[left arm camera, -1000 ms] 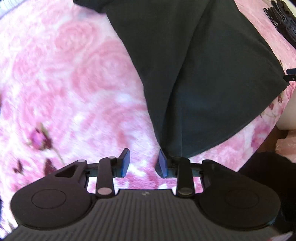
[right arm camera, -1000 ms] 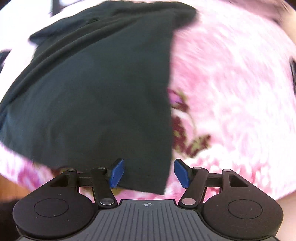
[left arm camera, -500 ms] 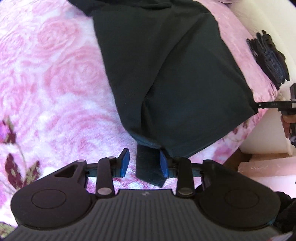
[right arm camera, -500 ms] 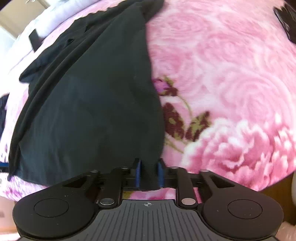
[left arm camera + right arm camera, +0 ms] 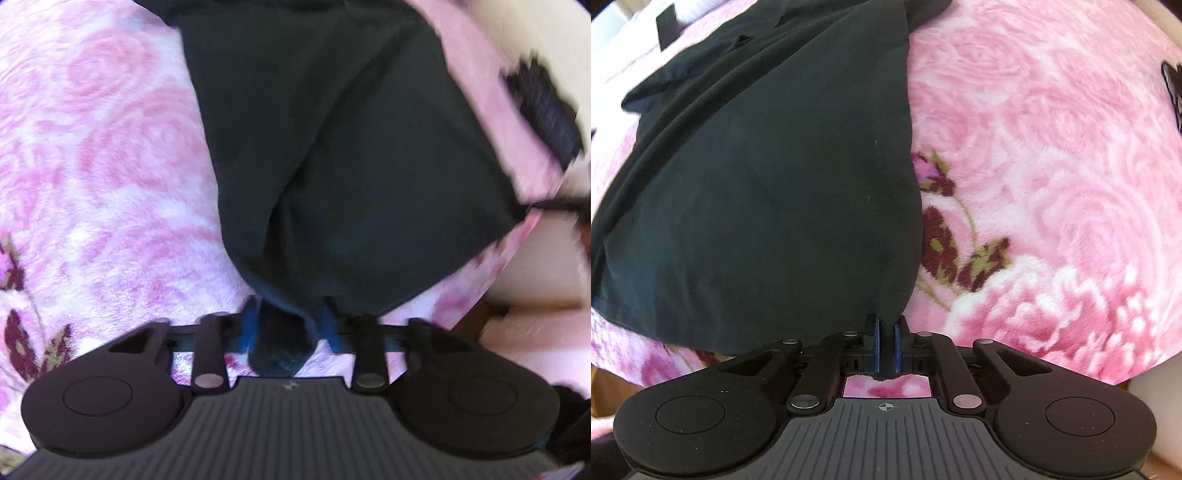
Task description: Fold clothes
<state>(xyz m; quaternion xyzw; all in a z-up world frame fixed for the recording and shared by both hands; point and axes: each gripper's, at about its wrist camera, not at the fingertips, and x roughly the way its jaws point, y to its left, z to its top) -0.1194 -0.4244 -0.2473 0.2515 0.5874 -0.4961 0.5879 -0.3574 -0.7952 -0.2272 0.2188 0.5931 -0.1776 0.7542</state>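
Black fabric fills most of both wrist views: a dark garment [image 5: 768,192] lies spread on a pink rose-patterned blanket [image 5: 1052,155]. In the right wrist view it covers the left and centre of the frame, its straight edge running down the middle to the right gripper [image 5: 885,343] at the bottom. That gripper's blue pads [image 5: 875,345] stand almost together, pinching a corner of the cloth, and a small tuft of it pokes out below them. In the left wrist view, which is blurred, the garment [image 5: 351,155] hangs across the upper centre and narrows to a bunched corner at the lower middle. There the left gripper [image 5: 290,326] has its blue pads [image 5: 250,325] pressed against either side of the bunch, with a dark lump of cloth showing beneath them. A dark, blurred object [image 5: 543,110] lies on a pale surface at the upper right of that view; what it is cannot be told.
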